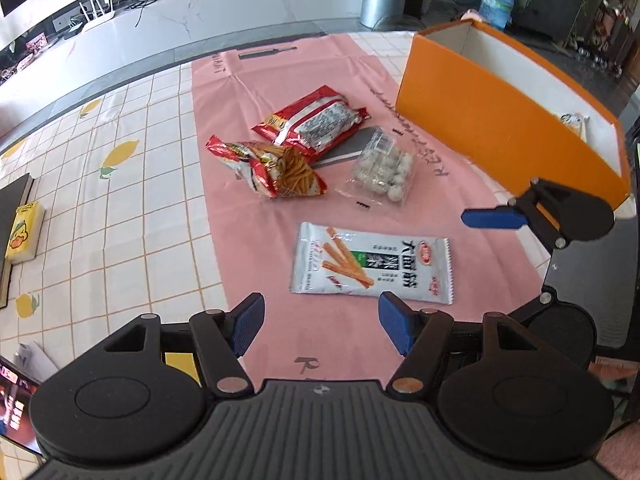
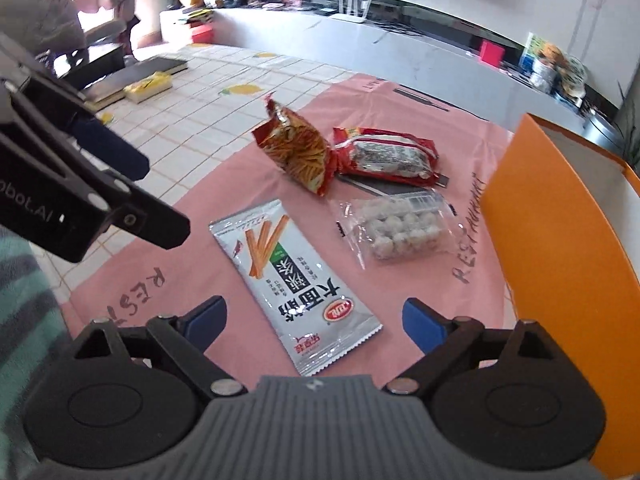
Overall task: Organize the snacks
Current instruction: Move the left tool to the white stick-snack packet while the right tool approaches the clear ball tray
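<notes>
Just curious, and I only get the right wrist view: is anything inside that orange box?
Observer: Yes. The left wrist view looks over the box wall, and one yellowish packet lies inside.
Operator: And the other tool on my left, is it carrying something?
Observer: No. Its own camera shows the left fingers spread apart with nothing between them; the silver packet lies just ahead of them.
</notes>
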Tool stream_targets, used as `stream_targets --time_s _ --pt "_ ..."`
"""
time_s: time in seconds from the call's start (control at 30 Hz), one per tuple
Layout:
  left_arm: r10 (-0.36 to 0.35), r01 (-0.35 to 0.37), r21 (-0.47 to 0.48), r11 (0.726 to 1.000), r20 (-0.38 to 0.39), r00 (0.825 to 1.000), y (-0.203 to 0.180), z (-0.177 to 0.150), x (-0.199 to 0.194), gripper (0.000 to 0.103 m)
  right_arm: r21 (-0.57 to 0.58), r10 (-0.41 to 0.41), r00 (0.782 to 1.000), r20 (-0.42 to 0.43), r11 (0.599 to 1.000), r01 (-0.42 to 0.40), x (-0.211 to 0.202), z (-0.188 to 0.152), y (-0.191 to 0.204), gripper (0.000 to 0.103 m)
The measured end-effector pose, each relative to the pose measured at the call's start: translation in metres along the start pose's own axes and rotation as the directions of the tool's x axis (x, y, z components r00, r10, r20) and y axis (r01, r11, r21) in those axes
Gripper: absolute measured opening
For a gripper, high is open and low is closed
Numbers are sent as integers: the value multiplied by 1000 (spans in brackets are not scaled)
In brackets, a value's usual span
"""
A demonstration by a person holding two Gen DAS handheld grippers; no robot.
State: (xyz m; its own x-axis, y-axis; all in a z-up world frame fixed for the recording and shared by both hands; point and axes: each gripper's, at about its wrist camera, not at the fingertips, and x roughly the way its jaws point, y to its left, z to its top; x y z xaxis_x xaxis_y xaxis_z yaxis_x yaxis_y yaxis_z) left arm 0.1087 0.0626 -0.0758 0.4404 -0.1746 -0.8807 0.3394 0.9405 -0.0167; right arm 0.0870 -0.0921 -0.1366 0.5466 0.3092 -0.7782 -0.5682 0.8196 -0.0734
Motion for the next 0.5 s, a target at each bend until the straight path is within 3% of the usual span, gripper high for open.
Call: stream_targets --time_s 0.13,0.3,0.33,0.4,0.5 --pt "-6 6 -16 1000 -28 1000 12 1 7 77 -53 48 999 -8 997 -49 18 4 -2 92" --pt "27 -29 -29 999 -54 998 17 -3 21 77 -11 99 995 1 995 -99 34 8 -10 90" --pt "32 -34 -35 999 -55 998 17 -4 23 77 -1 100 995 0 995 -100 37 8 -11 89" --pt "35 -37 -46 998 -57 998 16 -4 28 77 23 102 995 -19 995 -102 41 7 -15 77" --pt "22 -27 -70 997 -65 998 13 -4 32 77 81 114 993 -34 991 -111 38 6 -18 74"
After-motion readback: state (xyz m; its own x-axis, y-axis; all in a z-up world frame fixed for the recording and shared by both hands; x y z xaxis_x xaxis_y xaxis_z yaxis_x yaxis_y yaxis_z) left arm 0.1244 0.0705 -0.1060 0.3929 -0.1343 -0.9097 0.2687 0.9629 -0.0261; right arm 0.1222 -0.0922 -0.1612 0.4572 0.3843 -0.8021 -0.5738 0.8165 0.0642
